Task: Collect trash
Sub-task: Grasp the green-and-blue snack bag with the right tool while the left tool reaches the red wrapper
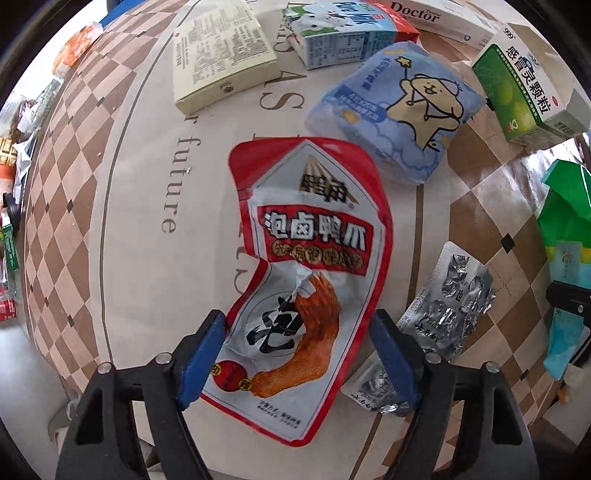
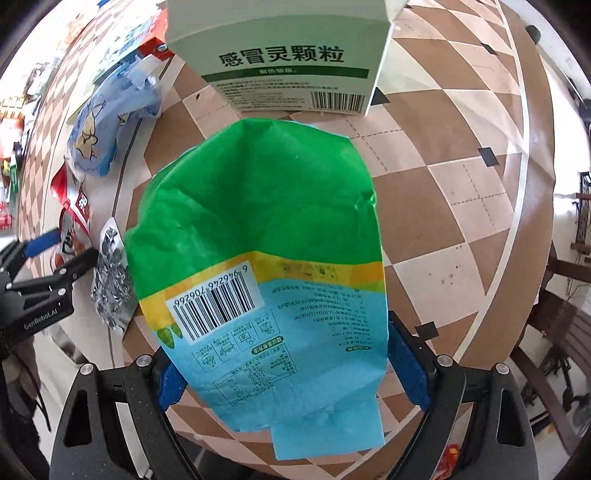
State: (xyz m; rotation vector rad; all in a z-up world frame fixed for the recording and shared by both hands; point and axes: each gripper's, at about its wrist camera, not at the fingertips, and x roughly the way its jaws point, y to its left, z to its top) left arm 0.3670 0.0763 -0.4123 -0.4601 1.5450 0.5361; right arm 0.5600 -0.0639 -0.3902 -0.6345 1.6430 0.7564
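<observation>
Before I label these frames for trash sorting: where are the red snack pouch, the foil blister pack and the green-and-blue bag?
Red snack pouch (image 1: 314, 236): left wrist view, on its red title banner.
Foil blister pack (image 1: 458, 291): left wrist view, on its crinkled foil middle.
Green-and-blue bag (image 2: 258, 206): right wrist view, on its green upper half.

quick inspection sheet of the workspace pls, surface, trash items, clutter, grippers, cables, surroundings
surface: round table with a brown-and-cream checkered cover and printed lettering
job's things: red-and-white snack wrapper lying flat; green-and-blue bag; two silver blister packs; blue tissue pack
clutter: green medicine box, milk carton, cream box, white Doctor box
grippers: left gripper straddles the wrapper's lower end, pads not visibly pressing it; right gripper straddles the bag, whether its pads press it cannot be told
cables: nothing seen
surroundings: more packaging beyond the table's far left edge; dark wooden furniture beside the table
</observation>
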